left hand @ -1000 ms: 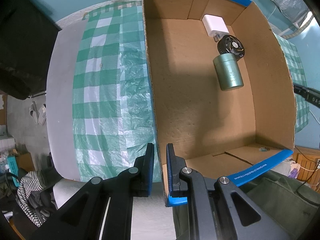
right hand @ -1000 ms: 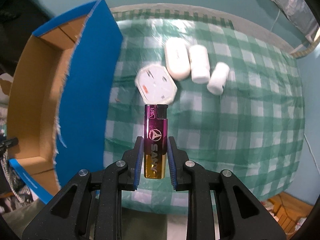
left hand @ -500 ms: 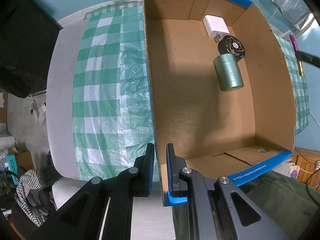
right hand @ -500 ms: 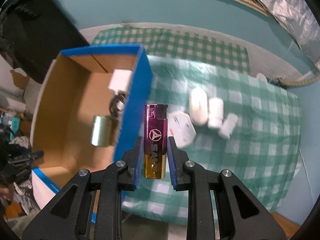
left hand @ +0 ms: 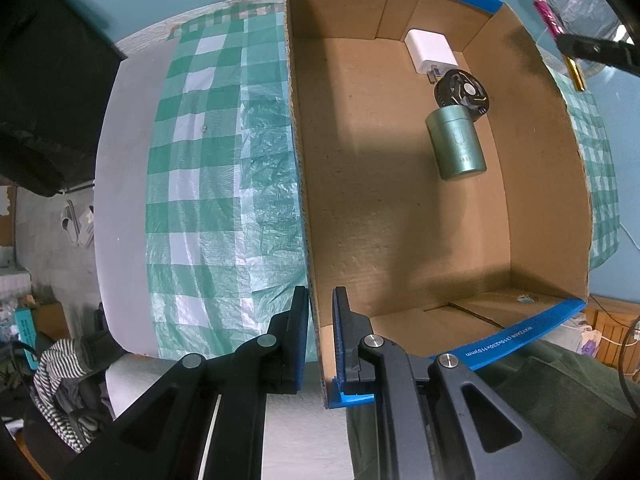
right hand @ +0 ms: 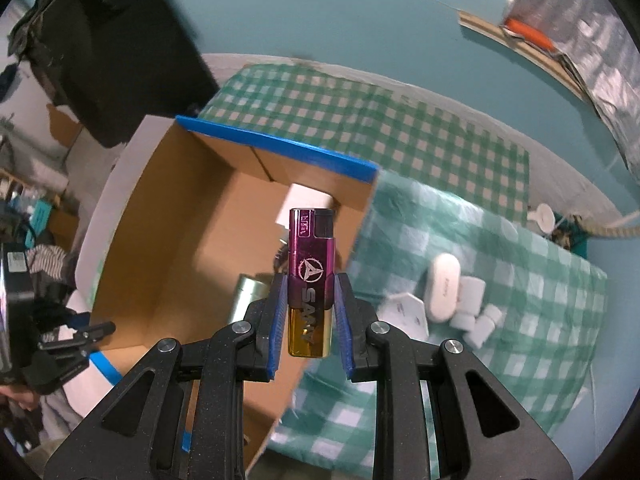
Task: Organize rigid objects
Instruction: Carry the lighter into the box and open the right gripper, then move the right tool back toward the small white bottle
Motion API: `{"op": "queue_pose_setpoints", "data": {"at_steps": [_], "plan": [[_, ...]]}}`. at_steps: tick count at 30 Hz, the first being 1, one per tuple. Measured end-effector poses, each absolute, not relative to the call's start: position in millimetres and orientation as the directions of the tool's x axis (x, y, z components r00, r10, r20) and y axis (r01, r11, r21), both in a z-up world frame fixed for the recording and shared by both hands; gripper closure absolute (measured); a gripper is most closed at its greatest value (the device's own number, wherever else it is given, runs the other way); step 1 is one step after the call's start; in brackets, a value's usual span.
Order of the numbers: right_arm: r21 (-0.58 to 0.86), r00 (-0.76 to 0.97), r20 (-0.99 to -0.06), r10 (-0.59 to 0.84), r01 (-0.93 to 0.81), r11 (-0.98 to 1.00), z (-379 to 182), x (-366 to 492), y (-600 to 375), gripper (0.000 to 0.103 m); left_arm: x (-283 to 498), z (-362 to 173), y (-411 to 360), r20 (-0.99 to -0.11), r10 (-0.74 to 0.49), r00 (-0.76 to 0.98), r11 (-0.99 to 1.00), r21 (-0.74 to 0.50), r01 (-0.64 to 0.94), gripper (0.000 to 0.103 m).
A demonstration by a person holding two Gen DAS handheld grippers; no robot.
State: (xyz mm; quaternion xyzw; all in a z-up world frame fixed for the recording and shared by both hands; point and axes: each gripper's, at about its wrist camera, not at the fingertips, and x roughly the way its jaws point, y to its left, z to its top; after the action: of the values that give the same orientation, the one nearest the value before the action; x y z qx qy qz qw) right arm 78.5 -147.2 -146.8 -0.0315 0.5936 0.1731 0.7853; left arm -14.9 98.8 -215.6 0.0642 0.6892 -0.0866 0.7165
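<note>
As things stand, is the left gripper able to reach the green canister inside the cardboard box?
Probably not at once. The left gripper is shut on the near wall of the cardboard box. The green canister lies on the floor toward the far corner, uncovered, so after releasing the wall the way looks free.

Soft indoor light is falling evenly; a broad shadow is darkening the box (left hand: pixel 400 200) floor; fisheye edges are bending and blurring.
</note>
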Motion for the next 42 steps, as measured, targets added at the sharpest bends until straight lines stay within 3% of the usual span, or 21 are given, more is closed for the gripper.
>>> {"op": "queue_pose_setpoints", "data": {"at_steps": [16,28,30,32,34,42], "plan": [[0.171,0.118,-0.966,0.230,-0.372,0.912,-186.9,90.0,-115.4,0.081,-15.6,-215.0,103.5,-0.998,-0.040,0.041,0.984,-0.033,0.174,0.092],[0.170,0.121,-0.965,0.231,-0.380,0.909,-186.7,88.0,-117.5,0.081,-16.8,-214.9,101.9,-0.999,-0.031,0.044,0.986,-0.023,0.166,0.092],[0.172,0.126,-0.964,0.236,-0.383,0.908,-184.0,86.7,-119.1,0.078,-17.2,-215.2,101.2,-0.999,-0.028,0.044,0.986,-0.020,0.164,0.092],[0.168,0.137,-0.962,0.236,-0.385,0.908,-179.9,84.6,-121.7,0.065,-17.2,-215.5,100.7,-0.999,-0.027,0.045,0.987,-0.020,0.161,0.092],[0.161,0.151,-0.960,0.235,-0.386,0.908,-174.8,83.0,-124.3,0.058,-17.3,-216.1,100.3,-0.999,-0.025,0.045,0.987,-0.017,0.160,0.092],[0.155,0.206,-0.949,0.240,-0.361,0.920,-150.5,78.2,-145.9,0.049,-19.4,-216.1,98.3,-0.999,-0.014,0.046,0.987,-0.006,0.159,0.092]]}}
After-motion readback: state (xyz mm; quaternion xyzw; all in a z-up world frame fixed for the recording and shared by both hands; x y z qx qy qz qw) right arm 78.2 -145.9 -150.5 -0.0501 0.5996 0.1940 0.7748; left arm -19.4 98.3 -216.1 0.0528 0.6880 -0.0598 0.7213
